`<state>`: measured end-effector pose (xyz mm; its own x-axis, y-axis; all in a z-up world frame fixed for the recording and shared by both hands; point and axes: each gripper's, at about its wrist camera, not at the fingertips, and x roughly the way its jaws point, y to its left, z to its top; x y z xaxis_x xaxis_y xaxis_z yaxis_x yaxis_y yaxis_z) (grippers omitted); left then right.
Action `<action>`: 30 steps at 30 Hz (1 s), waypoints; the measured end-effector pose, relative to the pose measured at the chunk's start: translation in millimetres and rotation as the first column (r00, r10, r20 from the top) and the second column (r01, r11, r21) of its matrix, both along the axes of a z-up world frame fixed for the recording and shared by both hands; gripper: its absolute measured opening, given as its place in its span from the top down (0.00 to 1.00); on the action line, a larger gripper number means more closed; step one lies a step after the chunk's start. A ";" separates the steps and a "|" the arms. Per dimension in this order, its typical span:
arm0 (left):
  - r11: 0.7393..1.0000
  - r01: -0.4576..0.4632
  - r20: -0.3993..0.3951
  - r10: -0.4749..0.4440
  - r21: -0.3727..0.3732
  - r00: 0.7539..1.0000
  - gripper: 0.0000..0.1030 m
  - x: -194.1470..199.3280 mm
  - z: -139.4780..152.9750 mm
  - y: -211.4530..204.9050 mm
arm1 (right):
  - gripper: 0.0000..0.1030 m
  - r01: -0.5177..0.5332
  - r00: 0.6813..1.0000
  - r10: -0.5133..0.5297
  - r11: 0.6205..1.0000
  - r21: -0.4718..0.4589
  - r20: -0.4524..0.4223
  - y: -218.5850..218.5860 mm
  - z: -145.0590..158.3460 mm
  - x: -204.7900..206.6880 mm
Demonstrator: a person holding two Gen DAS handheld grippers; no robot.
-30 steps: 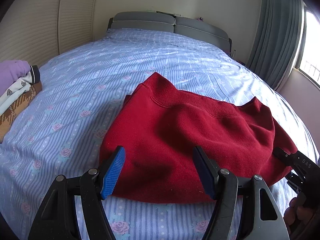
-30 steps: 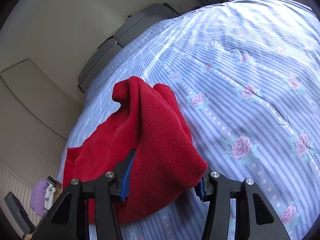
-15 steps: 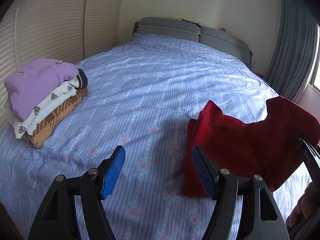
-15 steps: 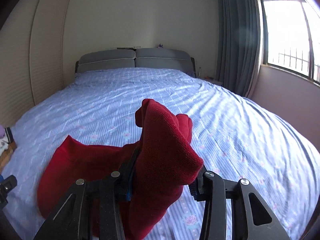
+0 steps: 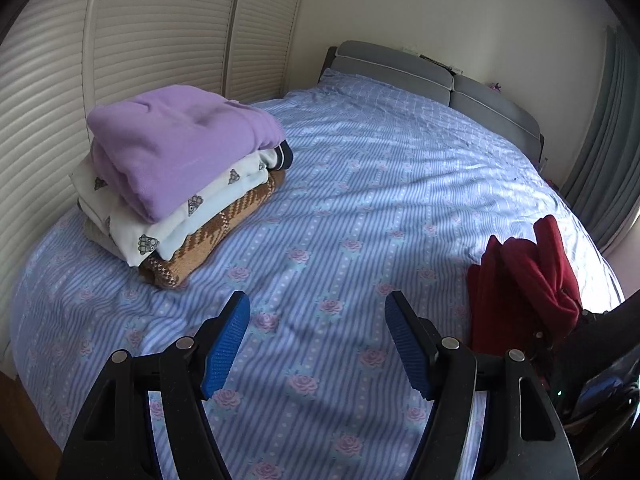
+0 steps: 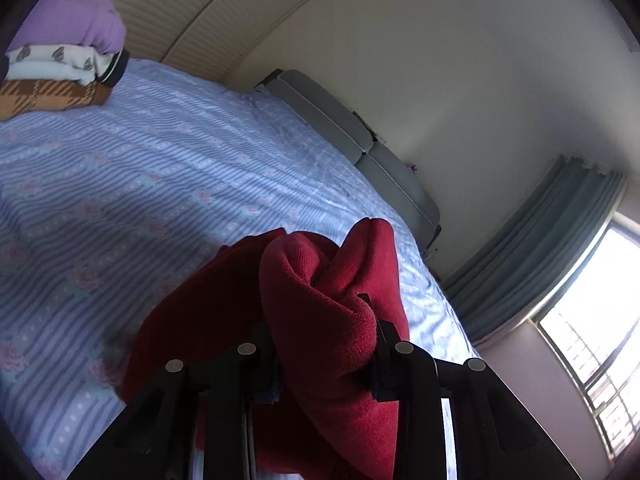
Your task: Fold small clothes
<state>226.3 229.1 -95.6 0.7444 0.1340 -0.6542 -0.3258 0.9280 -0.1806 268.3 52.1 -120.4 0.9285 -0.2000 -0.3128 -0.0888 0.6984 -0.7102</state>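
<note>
Red sweater point(image 6: 320, 320): bunched thick in the right gripper point(image 6: 326, 354), clamped at a folded bundle, jaws having just been closing on it, the loose rest sagging toward the bed point(image 6: 120, 184). Seen from the left wrist as a red lump point(image 5: 528, 280) at the right edge, near the bed's side. Soft, limp knit, probably light but bulky; no stiffness to keep a fold, so likely to droop and unroll from any single pinch. Not slippery, not fragile (fuzzy cloth grips well on ribbed pads). Best taken at folded edges or corners, several layers together, ideally with support under the hanging part. Left gripper point(image 5: 318, 340) apart and empty, hovering over bare sheet. Stack of folded clothes point(image 5: 180, 176) at the bed's left side, probably where this belongs, on the purple top point(image 5: 176, 140).
</note>
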 end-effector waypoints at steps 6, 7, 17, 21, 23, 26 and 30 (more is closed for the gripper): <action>1.000 0.005 -0.024 -0.006 -0.023 1.000 0.33 0.1 -14.0 11.7 | 0.69 -0.081 0.992 0.070 0.991 -0.106 -0.105 16.7 -51.4 -16.8; 1.000 0.012 -0.030 -0.012 -0.019 0.999 0.33 1.2 -15.4 10.9 | 0.69 -0.089 0.992 0.077 0.988 -0.129 -0.096 16.3 -57.1 -20.4; 0.997 0.076 -0.029 -0.076 -0.024 0.997 0.33 12.7 -2.2 -4.8 | 0.49 -0.117 0.991 0.113 0.991 -0.058 -0.073 3.4 -26.8 -34.6; 0.994 0.105 -0.010 -0.105 -0.003 0.994 0.33 13.9 14.3 -16.0 | 0.47 -0.117 0.990 0.118 0.993 0.012 -0.072 -3.9 -7.3 -45.1; 0.993 0.117 -0.001 -0.117 -0.004 0.993 0.31 14.2 22.2 -19.5 | 0.43 -0.129 0.988 0.133 0.990 0.062 -0.073 -9.2 4.3 -52.0; 0.991 0.137 0.011 -0.137 0.002 0.990 0.31 15.9 33.7 -25.4 | 0.41 -0.141 0.985 0.154 0.979 0.145 -0.083 -20.9 20.1 -63.9; 0.983 0.181 0.020 -0.181 0.018 0.983 0.31 21.7 48.5 -40.6 | 0.41 -0.120 0.982 0.155 0.953 0.277 -0.108 -46.6 37.7 -74.8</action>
